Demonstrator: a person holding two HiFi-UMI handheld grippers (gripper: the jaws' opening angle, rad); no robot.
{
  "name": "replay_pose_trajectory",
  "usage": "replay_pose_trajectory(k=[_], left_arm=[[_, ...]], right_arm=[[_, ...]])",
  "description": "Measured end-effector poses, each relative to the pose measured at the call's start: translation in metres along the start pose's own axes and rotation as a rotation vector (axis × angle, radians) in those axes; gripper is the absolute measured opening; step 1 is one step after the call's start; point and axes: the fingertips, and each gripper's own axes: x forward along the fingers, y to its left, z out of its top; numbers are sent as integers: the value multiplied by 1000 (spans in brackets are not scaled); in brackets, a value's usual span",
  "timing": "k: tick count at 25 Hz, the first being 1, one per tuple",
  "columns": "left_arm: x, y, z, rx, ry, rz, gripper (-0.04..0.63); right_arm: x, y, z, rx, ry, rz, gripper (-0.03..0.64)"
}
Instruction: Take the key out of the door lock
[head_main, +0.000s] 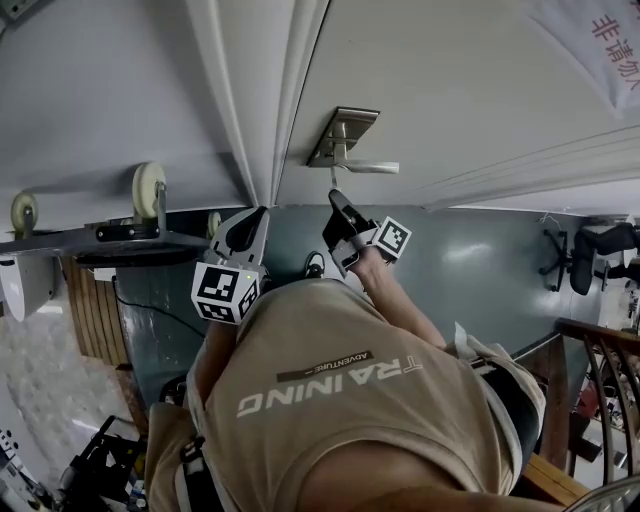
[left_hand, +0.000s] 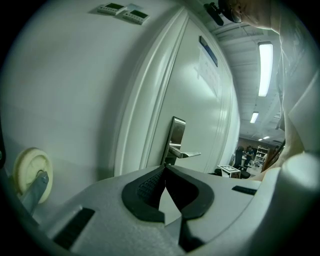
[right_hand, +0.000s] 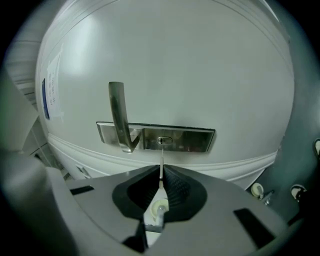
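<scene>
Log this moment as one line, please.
right gripper: shut on key | key tip: at keyhole in lock plate, in or out unclear | left gripper: shut, empty

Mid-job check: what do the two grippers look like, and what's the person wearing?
Both the left gripper and right gripper have light grey shells with black ribbed pads. Each carries a white cube printed with black square markers. The person wears a tan shirt with white lettering.
</scene>
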Motion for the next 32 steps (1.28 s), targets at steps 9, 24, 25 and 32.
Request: replay_pose_trajectory(k=[9, 24, 25, 32], left_arm=[[2, -18, 3, 22, -20, -75, 6], [-11, -19, -36, 28, 33, -231, 6], [-11, -19, -39, 30, 40, -228, 6], [-26, -46, -40, -40, 35, -193, 6]], right_arm=[[-12, 35, -6, -190, 63, 21, 18], [-60, 51, -46, -514, 75, -202, 18], [-64, 55, -46, -558, 76, -213, 18], [-86, 68, -42, -714, 147, -182, 18]])
